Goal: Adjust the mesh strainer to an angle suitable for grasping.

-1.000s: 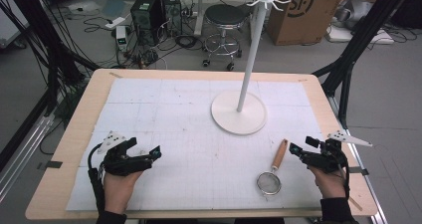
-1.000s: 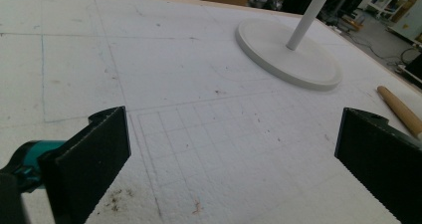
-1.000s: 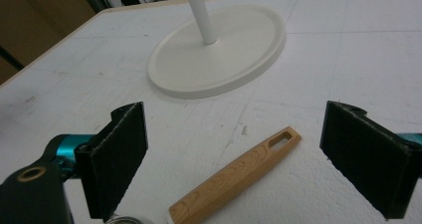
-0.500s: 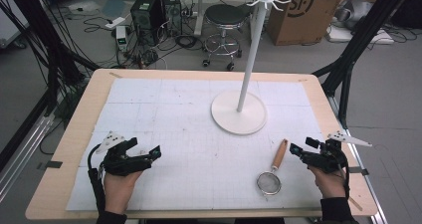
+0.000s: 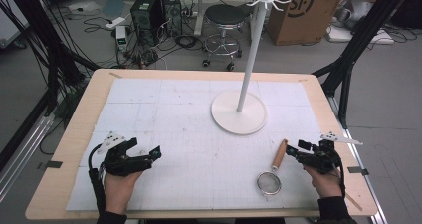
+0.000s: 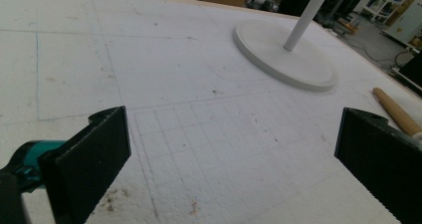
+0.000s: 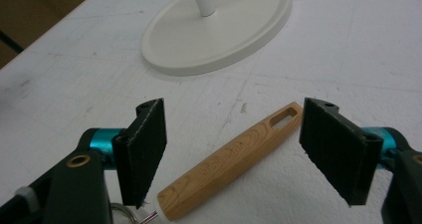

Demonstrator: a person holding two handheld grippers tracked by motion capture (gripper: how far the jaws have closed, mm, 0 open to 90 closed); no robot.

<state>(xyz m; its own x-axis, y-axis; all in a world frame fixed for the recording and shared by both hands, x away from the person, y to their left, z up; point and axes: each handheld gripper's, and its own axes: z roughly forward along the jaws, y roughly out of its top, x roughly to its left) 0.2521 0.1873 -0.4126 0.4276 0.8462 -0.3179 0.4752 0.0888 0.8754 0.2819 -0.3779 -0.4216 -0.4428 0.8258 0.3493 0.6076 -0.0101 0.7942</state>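
left gripper (image 5: 149, 154) is being held wide open, nothing in it | right gripper (image 7: 234, 149) is being held spread over strainer (image 5: 272, 171) handle (not touching) | stand (image 5: 239, 112) sitting beyond

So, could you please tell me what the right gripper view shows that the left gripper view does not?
Right gripper view alone: the slot in the end of the strainer's wooden handle, lettering along it, and the open right gripper straddling it. Left gripper view alone: the open left gripper over bare gridded mat. Both: the white stand's round base with the foot of its pole, and part of that handle.
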